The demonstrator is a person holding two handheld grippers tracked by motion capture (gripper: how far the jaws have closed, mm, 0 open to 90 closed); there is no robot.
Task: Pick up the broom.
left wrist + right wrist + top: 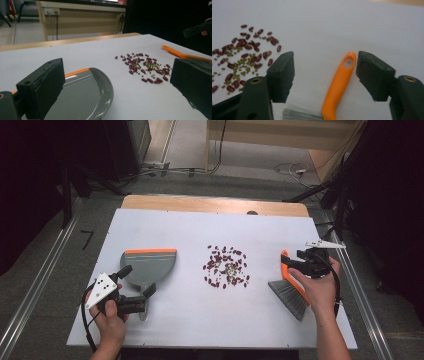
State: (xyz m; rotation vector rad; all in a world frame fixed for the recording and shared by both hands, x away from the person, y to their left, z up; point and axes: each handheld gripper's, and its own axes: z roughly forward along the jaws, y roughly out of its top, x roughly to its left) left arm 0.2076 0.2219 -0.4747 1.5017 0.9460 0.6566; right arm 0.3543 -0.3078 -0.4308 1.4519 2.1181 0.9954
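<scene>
Two tools, beans between, table

Grey plastic dustpan: orange strip along front lip, glossy grey inside.
Small hand brush: bright orange handle, grey bristles.
Scattered pile of beans: dark red kidney beans mixed with small pale green ones.
Counter: plain white top, light wood edge at far side.
Left hand-held gripper: black, white dotted plate on top.
Right hand-held gripper: black.
</scene>
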